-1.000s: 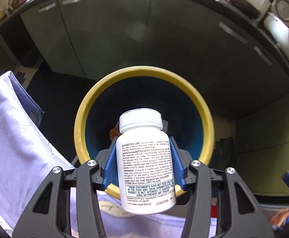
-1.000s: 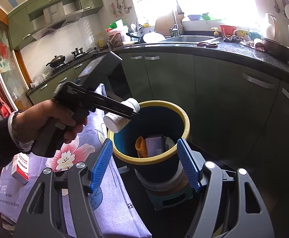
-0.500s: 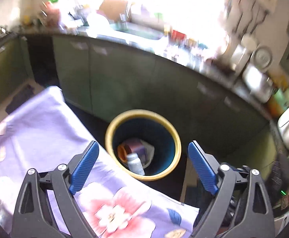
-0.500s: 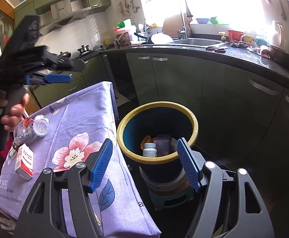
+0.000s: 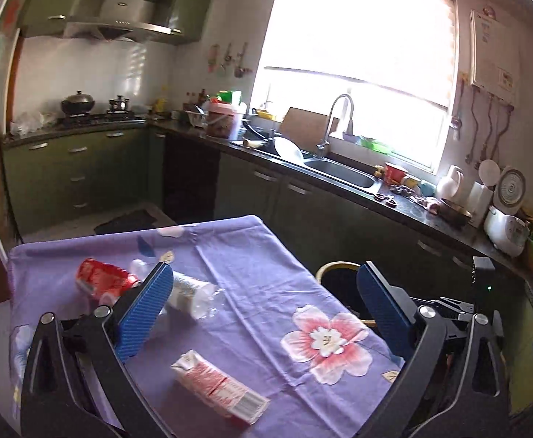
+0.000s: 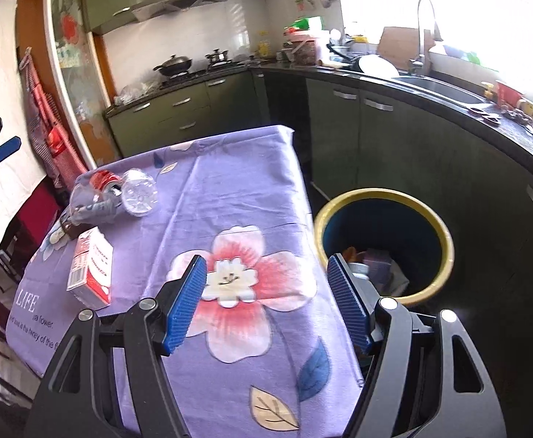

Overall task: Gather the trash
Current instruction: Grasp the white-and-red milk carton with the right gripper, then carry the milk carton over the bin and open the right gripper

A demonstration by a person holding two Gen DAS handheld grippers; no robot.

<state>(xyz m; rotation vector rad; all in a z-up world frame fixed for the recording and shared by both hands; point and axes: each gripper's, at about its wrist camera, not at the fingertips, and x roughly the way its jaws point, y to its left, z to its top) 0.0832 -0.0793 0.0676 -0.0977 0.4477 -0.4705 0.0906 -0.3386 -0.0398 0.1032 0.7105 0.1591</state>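
Note:
My left gripper point(image 5: 265, 273) hovers over the purple flowered tablecloth point(image 5: 266, 292), its jaws still opening with nothing between them. Below it lie a red-and-white carton point(image 5: 219, 387), a clear plastic bottle point(image 5: 193, 294) and a crushed red can point(image 5: 102, 279). The yellow-rimmed blue bin point(image 6: 445, 241) stands on the floor right of the table, and a white pill bottle point(image 6: 359, 268) lies inside it. My right gripper point(image 6: 266, 266) is open and empty above the table's right edge, next to the bin. The carton point(image 6: 92, 266), bottle point(image 6: 140, 193) and can point(image 6: 102, 179) show at the table's left.
The bin also holds a purple box point(image 6: 377, 259) and other scraps. Dark green cabinets point(image 6: 394, 138) and a counter with a sink point(image 5: 343, 173) run behind the table and bin. A stove with pots point(image 5: 94, 109) stands at the far left.
The left gripper let go of the white pill bottle over the bin, opened wide and swung up and back over the table. The right gripper shifted left towards the table.

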